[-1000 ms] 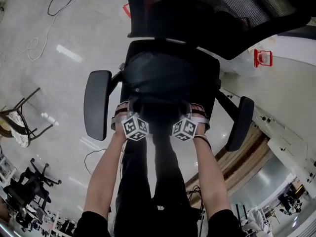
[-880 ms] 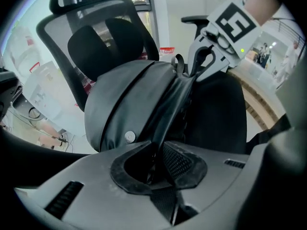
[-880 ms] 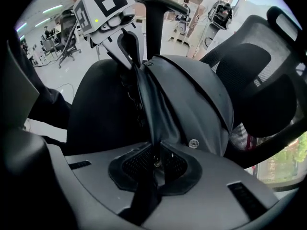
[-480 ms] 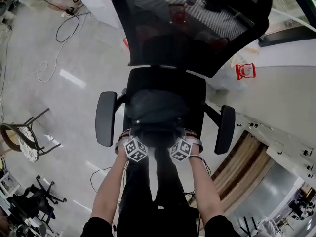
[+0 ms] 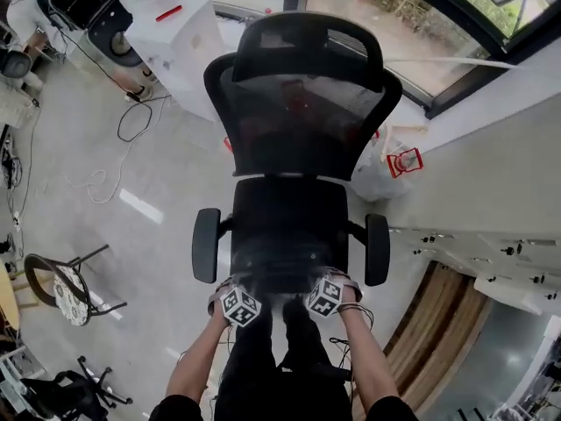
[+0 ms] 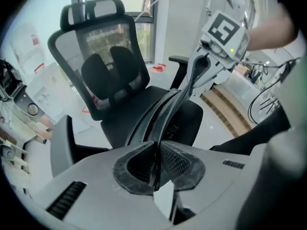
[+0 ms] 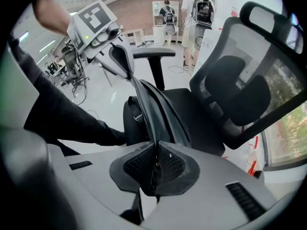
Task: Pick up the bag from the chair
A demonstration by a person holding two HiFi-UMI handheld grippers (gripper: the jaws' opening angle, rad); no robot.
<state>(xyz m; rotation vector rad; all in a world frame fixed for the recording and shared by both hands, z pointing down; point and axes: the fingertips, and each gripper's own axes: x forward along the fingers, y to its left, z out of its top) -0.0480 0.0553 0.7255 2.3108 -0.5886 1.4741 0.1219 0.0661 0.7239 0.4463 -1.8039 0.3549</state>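
The left gripper has its fingers pinched on a thin black strap. They have just been closing, with the strap between them. The right gripper does the same: its fingers have just been closing and nip the strap further along. From each pair of fingers the strap runs taut, up and across to the other gripper. The black bag hangs just beyond and below the fingers, between the two grippers, at the chair's front edge. Whether it touches the seat cannot be told. Past the fingers lies the chair, with an armrest out to either side of them, then its mesh back. Farthest off are the pale floor and a window.
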